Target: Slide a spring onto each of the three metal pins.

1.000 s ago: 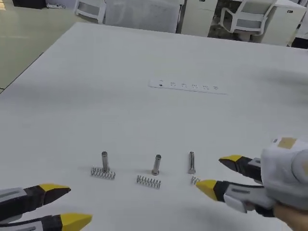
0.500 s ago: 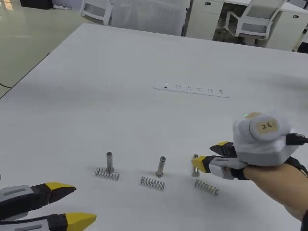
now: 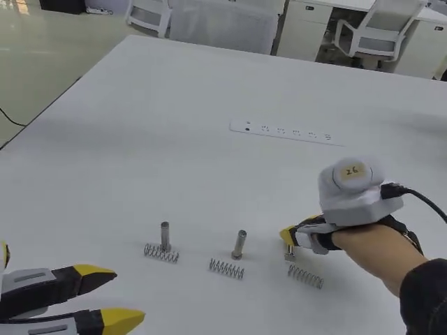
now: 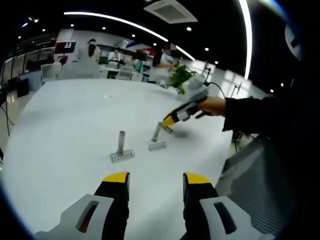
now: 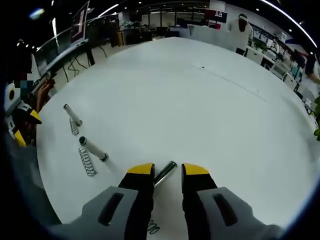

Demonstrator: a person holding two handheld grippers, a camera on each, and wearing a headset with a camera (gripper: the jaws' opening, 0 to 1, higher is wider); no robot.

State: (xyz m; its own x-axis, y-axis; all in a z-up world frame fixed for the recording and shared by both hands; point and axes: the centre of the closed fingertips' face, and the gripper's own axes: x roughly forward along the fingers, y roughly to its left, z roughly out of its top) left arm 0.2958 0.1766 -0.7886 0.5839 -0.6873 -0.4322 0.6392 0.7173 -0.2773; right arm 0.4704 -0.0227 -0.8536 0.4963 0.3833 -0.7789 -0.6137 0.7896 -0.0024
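Head view: three pins stand in a row on the white bench [image 3: 140,139], at 6 o'clock from the power strip [image 3: 286,131]. None wears a spring yet, so this is the opening step on the first pin. The left pin [image 3: 165,236] has the left spring [image 3: 161,252] lying flat at its 6 o'clock, and the middle pin [image 3: 239,245] has the middle spring [image 3: 226,268] likewise. The right pin [image 3: 289,254] is mostly hidden by the right gripper [image 3: 288,236], which reaches in from 3 o'clock, and the right spring [image 3: 306,276] lies at the pin's 5 o'clock, apart from the jaws. The left gripper [image 3: 126,296] sits at 7 o'clock in the frame, well apart from the row. Left gripper view: its jaws stand parted with nothing between them, aimed at the left pin and left spring at 12 o'clock, with the right gripper beyond at 1 o'clock. Right gripper view: the jaws are partly open and straddle the right pin, which slants between the yellow tips. There is a gap on the right side, and the left tip is possibly touching it, hard to tell at this angle. No firm clamp yet, I judge. Next move probably calls for closing squarely on the pin to steady or lift it without knocking it over, then fetching the right spring and lining its bore up with the pin's top.
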